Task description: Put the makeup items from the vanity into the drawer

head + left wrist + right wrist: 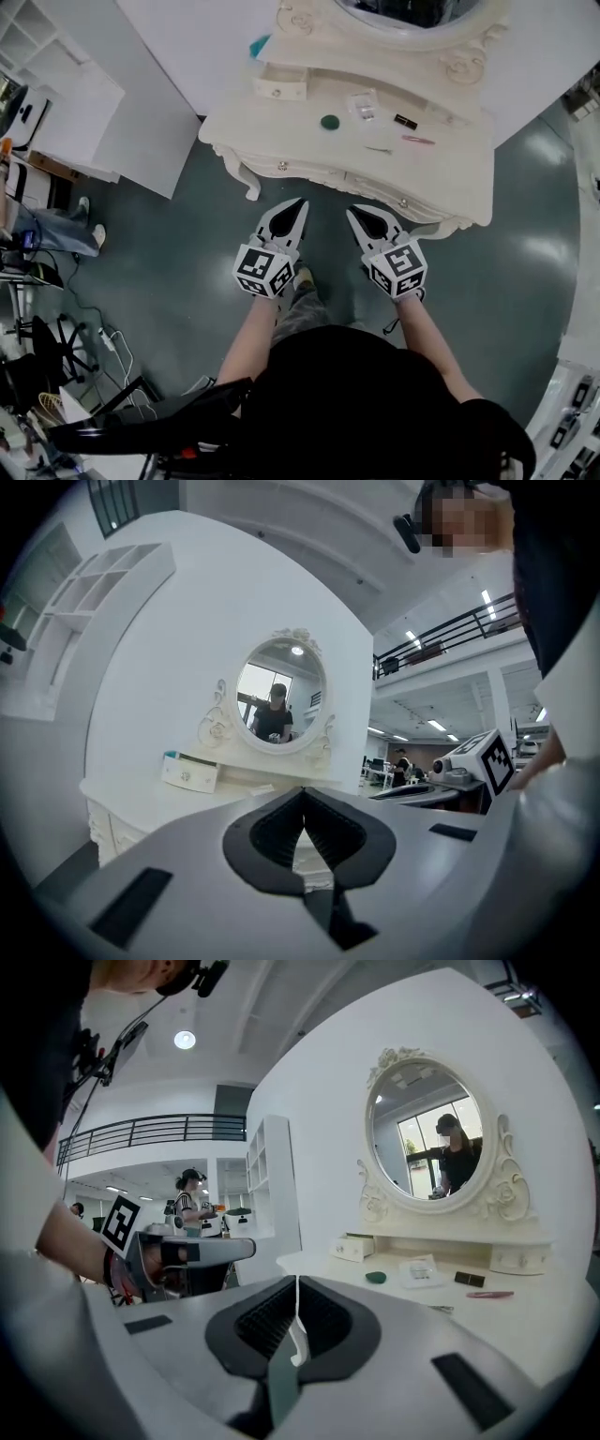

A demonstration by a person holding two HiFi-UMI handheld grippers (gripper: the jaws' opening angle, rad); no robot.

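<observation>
**Grippers.** In the head view, you held the left gripper [301, 203] and right gripper [352, 214] side by side at frame centre. Both were over the grey-green floor [187, 234], just short of the vanity's front edge and apart from it. The tips pointed toward the top of the frame.
- Left gripper view: the jaws were clenched, w/ the tips meeting and nothing between them [303, 797].
- Right gripper view: the jaws were pressed together and empty [297, 1285].

**Vanity.** The cream-white vanity table w/ carved legs [450, 187] sat in the upper centre of the head view. Its oval scroll-framed mirror [412, 14] was at the top edge. The two front drawers w/ small knobs [282, 166] were closed.

**Makeup items.** All lay on the tabletop, well apart from both grippers.
- Round dark-green compact [329, 122], centre of the top.
- Clear plastic packet [362, 104], just right of and above the compact.
- Small black rectangular case [405, 122], further right.
- Slim pink stick [418, 140], below the case.
- Thin pale metal piece [379, 149], nearest the front edge; type not discernible.

**Other.** A small white tabletop drawer box w/ knob [281, 89] stood at the vanity's upper-left corner, closed. A teal object [259, 45] was behind it.
</observation>
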